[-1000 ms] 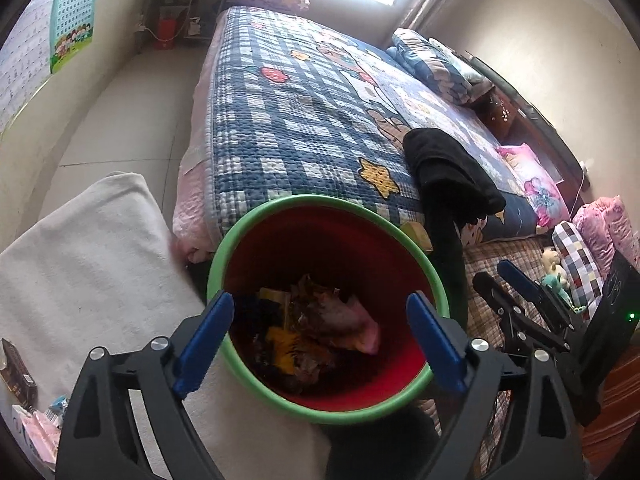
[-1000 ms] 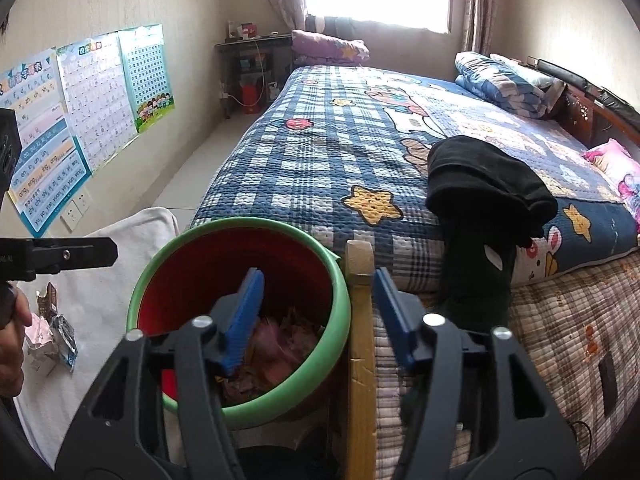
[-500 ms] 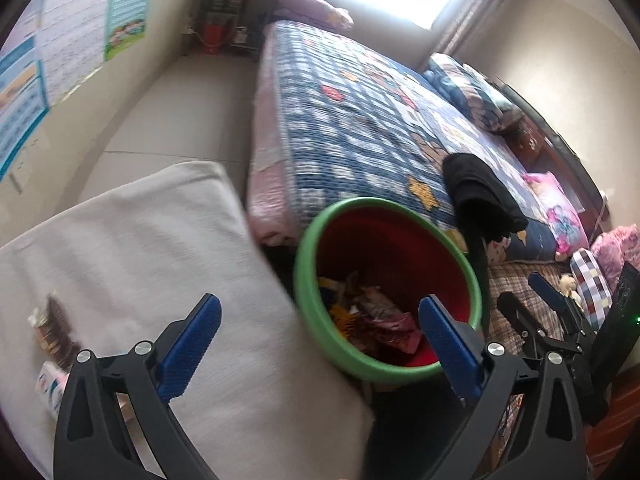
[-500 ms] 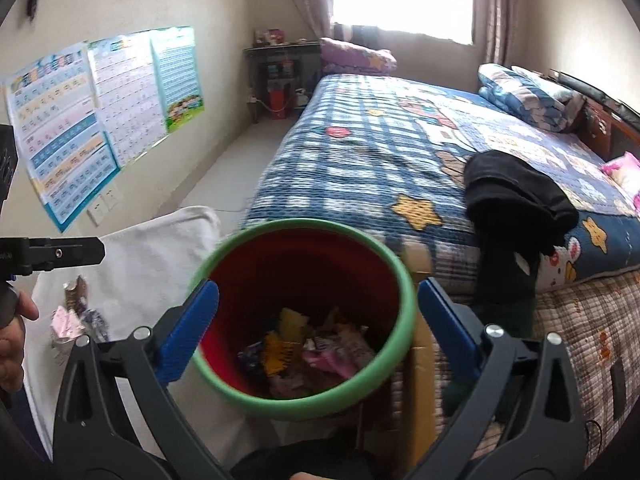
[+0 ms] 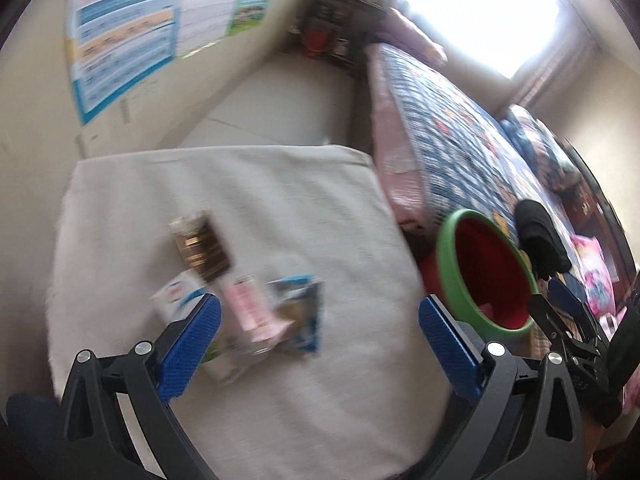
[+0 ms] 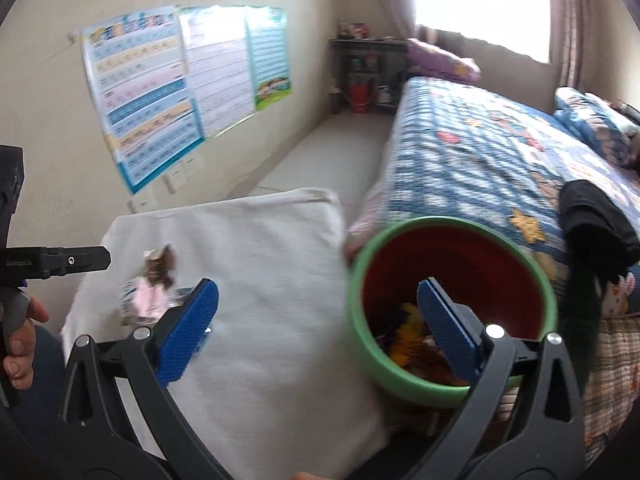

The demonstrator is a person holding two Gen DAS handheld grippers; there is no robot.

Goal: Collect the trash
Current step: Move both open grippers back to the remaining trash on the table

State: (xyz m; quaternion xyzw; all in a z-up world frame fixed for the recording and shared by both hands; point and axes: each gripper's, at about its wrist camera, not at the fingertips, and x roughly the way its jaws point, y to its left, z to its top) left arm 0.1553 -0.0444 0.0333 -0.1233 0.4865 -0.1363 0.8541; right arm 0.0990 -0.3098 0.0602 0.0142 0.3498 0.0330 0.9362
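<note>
A red bin with a green rim (image 5: pixel 476 276) (image 6: pixel 448 264) stands between a white cloth-covered surface (image 5: pixel 248 208) (image 6: pixel 260 280) and the bed; it holds several wrappers (image 6: pixel 408 332). On the cloth lie a brown wrapper (image 5: pixel 202 246) (image 6: pixel 160 266), a pink packet (image 5: pixel 252 306) (image 6: pixel 146 294), a blue-edged packet (image 5: pixel 302 320) and a white carton (image 5: pixel 178 294). My left gripper (image 5: pixel 320 336) is open and empty, just above the packets. My right gripper (image 6: pixel 318 332) is open and empty, at the bin's left rim. The view is blurred.
A bed with a blue patchwork quilt (image 6: pixel 480 152) (image 5: pixel 448 140) lies right of the bin, with black clothing (image 6: pixel 596 220) (image 5: pixel 540 240) on it. Posters (image 6: pixel 168 84) hang on the left wall. A shelf (image 6: pixel 364 76) stands at the far end.
Both grippers have swung left, from over the bin toward the white cloth. The right gripper has opened wide. The packets now sit between the left fingers.
</note>
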